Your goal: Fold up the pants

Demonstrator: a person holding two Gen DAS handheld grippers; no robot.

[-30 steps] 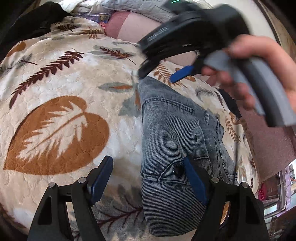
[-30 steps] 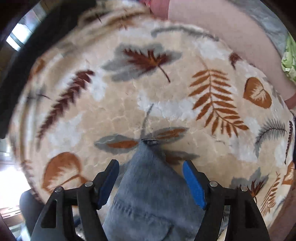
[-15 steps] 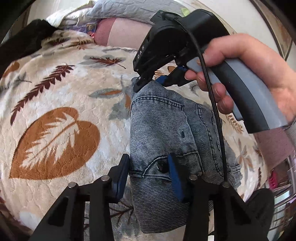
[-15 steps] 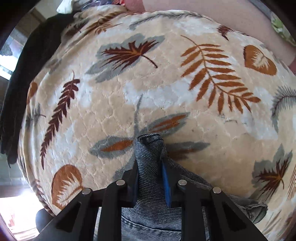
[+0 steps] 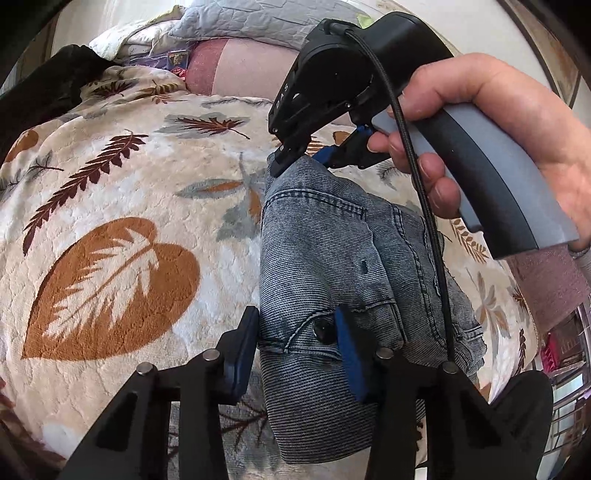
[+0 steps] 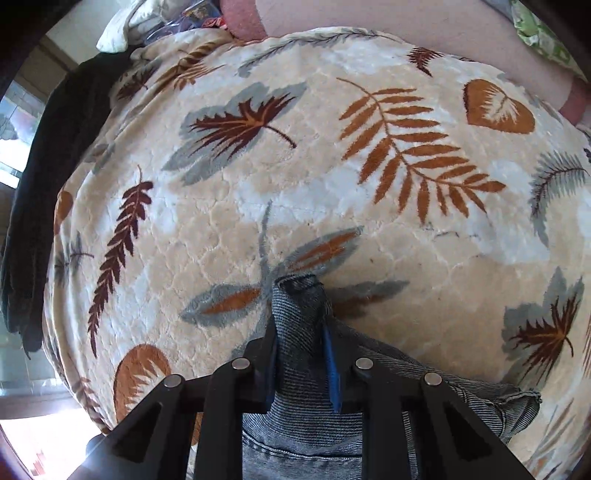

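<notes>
right gripper (image 6: 301, 363): clamped on a bunched corner of the jeans (image 5: 325, 258), denim pinched tight between the two jaws; in the left wrist view it shows from outside, nose down on the far end of the waistband, the person's hand (image 5: 491, 125) wrapped round its grey handle; its jaws have just been closing, cloth between them

left gripper (image 5: 295, 349): jaws have just been closing too, now drawn in round the near end of the waistband beside the dark button (image 5: 323, 329); the left pad sits at the denim's edge and the right pad lies on the cloth, so it looks like a grip on the jeans, though how hard it bites is tough to call

jeans: grey-blue denim, lying on the leaf-print blanket (image 6: 332, 184), toward its near right part; waistband runs between the two grippers; the legs trail off toward the right edge, mostly out of frame

progress: early, by the look of it; both ends of the waistband are caught but no tidy fold shows yet; the whole folding seems left to do

surroundings: dark cloth (image 6: 55, 166) draped at the blanket's left edge; pillows (image 5: 236, 26) piled past the far edge
</notes>
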